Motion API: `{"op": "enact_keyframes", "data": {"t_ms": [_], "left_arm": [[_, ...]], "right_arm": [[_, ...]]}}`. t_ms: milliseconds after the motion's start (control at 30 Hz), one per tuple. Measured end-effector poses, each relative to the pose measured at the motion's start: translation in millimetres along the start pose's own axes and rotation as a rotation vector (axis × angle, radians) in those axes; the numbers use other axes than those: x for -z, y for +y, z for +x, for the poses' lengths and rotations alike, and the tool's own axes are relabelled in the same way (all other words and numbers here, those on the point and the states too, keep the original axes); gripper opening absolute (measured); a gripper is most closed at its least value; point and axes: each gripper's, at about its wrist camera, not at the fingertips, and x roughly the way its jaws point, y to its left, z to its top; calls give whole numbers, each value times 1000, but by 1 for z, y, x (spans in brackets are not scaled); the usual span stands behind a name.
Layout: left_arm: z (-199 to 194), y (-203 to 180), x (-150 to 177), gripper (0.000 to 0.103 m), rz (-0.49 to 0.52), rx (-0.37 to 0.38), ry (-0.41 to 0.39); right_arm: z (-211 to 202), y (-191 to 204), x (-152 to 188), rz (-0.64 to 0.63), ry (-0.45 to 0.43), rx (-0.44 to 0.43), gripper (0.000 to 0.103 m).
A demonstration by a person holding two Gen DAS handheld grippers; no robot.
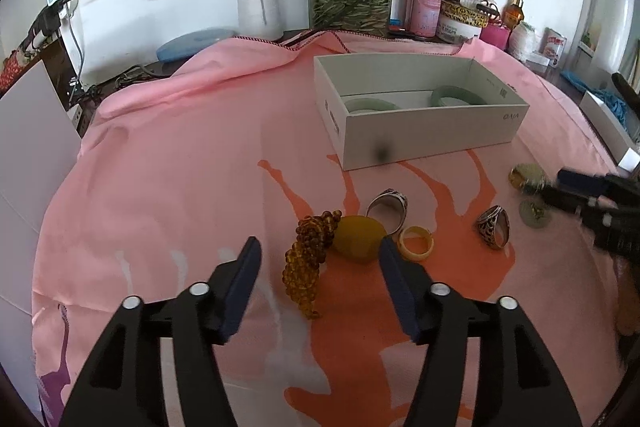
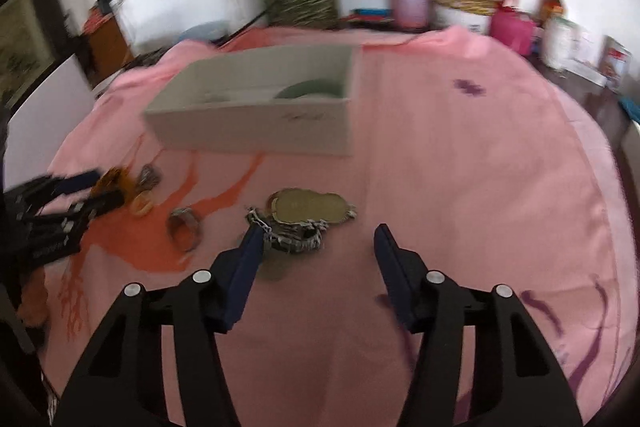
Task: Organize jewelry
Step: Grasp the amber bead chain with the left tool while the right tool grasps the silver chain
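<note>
I am holding my left gripper (image 1: 318, 255) wide open and empty over the bead string (image 1: 308, 259) and yellow stone (image 1: 358, 239); a cream ring (image 1: 416, 243) is lying just beside its right finger. My right gripper (image 2: 318, 241) is gaping empty around the pendant (image 2: 308, 207). The white box (image 1: 420, 131) is sitting behind, bangles (image 1: 456, 97) inside.
</note>
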Motion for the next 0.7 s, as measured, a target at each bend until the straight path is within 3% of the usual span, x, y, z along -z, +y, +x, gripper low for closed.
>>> {"op": "enact_keyframes", "data": {"t_ms": [67, 133, 267, 400, 467, 533, 633, 700], "left_arm": [[0, 0, 1, 63, 3, -3, 3], [1, 0, 1, 63, 2, -4, 7], [0, 0, 0, 63, 2, 2, 0], [-1, -3, 0, 63, 13, 3, -6], [0, -4, 0, 56, 18, 7, -3], [0, -5, 0, 46, 21, 15, 0], [-1, -4, 0, 37, 18, 21, -6], [-1, -2, 0, 37, 10, 27, -4]], "right_arm": [[-6, -7, -1, 29, -37, 32, 55], [-9, -7, -1, 28, -47, 5, 55], [-3, 9, 0, -52, -9, -17, 54], [7, 1, -2, -5, 28, -27, 55], [8, 2, -3, -11, 32, -27, 54], [8, 5, -3, -23, 30, -36, 27], [4, 4, -2, -20, 10, -64, 20], [2, 4, -1, -19, -2, -71, 20]]}}
